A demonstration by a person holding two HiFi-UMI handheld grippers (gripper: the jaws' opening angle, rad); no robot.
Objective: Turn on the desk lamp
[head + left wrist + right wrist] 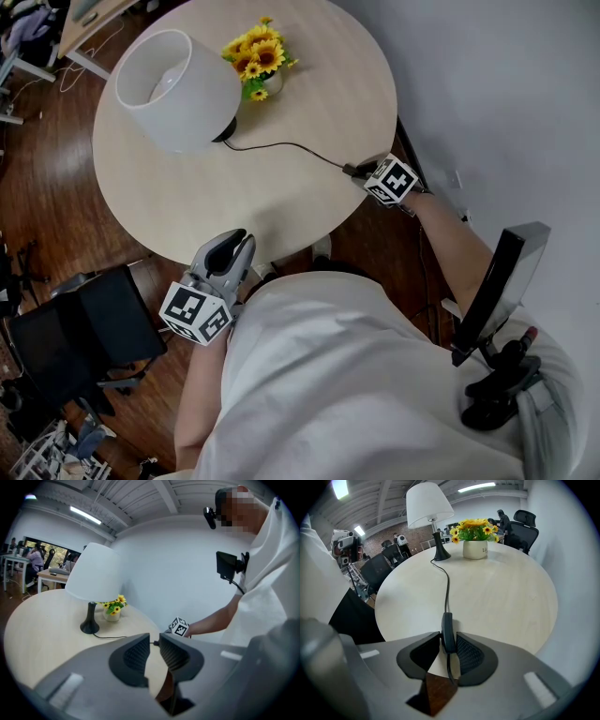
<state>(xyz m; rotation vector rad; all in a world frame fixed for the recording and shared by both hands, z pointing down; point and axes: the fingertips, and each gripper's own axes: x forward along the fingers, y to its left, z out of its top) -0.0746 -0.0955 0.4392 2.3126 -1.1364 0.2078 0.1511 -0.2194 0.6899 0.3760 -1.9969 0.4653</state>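
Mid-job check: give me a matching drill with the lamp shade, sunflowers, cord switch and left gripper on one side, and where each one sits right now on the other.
1 lamp shade
2 sunflowers
3 cord switch
4 left gripper

A between the right gripper fingers
B at the table near edge, nothing between its fingers
C over the table's far left
D in a white pot at the far edge

Pairs: 1-C, 2-D, 3-A, 4-B
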